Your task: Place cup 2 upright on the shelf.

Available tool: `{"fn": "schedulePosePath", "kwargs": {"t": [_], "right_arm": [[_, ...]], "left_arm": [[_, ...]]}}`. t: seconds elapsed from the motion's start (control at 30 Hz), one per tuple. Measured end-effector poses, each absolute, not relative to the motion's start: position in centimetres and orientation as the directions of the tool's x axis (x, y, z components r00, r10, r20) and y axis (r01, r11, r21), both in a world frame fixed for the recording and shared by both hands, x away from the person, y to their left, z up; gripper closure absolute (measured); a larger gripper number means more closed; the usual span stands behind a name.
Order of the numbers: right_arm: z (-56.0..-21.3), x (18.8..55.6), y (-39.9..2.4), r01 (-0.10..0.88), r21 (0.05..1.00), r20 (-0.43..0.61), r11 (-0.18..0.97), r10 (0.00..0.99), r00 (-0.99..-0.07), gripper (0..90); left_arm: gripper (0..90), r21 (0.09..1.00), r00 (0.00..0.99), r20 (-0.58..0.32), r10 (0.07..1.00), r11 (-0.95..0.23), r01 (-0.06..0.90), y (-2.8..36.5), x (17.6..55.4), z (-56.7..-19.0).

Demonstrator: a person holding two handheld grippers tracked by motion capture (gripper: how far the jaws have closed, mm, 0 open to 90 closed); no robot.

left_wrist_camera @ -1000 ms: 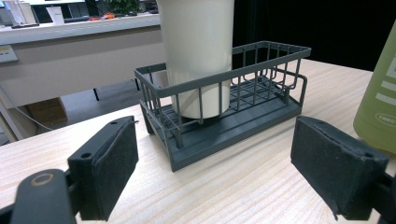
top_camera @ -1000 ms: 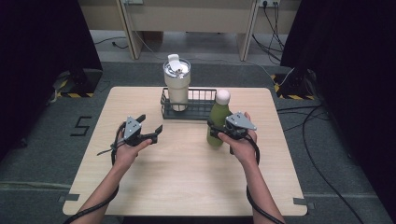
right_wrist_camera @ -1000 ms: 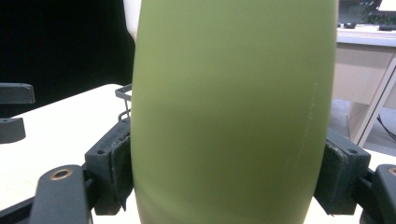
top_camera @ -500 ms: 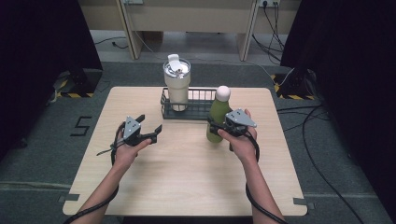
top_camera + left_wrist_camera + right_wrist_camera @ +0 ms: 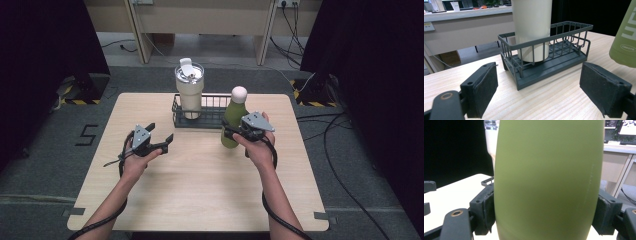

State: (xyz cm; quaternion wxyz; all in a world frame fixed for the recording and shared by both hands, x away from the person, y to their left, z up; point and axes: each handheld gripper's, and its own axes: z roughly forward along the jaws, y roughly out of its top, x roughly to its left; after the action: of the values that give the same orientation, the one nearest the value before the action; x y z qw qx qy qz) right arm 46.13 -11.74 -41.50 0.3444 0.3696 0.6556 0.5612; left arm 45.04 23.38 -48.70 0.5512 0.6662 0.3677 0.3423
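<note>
Small shift here: over the last second the green bottle [image 5: 232, 125] has crept up and toward the wire basket [image 5: 212, 122]. The right gripper [image 5: 239, 132] is clamped on the bottle's belly, pads pressing both sides. Its base looks just off the table [image 5: 200, 190], though the angle makes that hard to call. The bottle sits at the basket's 5 o'clock corner, at about 1 o'clock from the table's centre. I read this as the lift-in starting. The white tumbler [image 5: 189, 92] fills the basket's 9 o'clock half, so only the 3 o'clock half is free, and the front rim must be cleared. The left gripper [image 5: 160, 133] waits at 9 o'clock, jaws apart, empty.
</note>
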Motion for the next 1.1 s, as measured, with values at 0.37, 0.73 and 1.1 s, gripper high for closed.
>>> {"fn": "schedulePosePath", "kwargs": {"t": [0.37, 0.73, 1.1], "right_arm": [[-40.5, 46.9, -11.6, 0.086, 0.992, -0.037, 0.089, 0.877, -0.478, 21.8], [-39.9, 47.5, -11.3, 0.08, 0.993, -0.035, 0.082, 0.88, -0.474, 21.8], [-39.2, 48.2, -10.9, 0.073, 0.994, -0.034, 0.077, 0.882, -0.47, 21.8]], "left_arm": [[14.3, 0.987, 0.495, 0.046, 0.868, -0.117, 0.113, 23.4, 45.0, -48.7], [14.3, 0.987, 0.493, 0.043, 0.869, -0.114, 0.115, 23.5, 45.0, -48.7], [14.3, 0.987, 0.493, 0.037, 0.869, -0.11, 0.12, 23.6, 45.1, -48.8]]}}
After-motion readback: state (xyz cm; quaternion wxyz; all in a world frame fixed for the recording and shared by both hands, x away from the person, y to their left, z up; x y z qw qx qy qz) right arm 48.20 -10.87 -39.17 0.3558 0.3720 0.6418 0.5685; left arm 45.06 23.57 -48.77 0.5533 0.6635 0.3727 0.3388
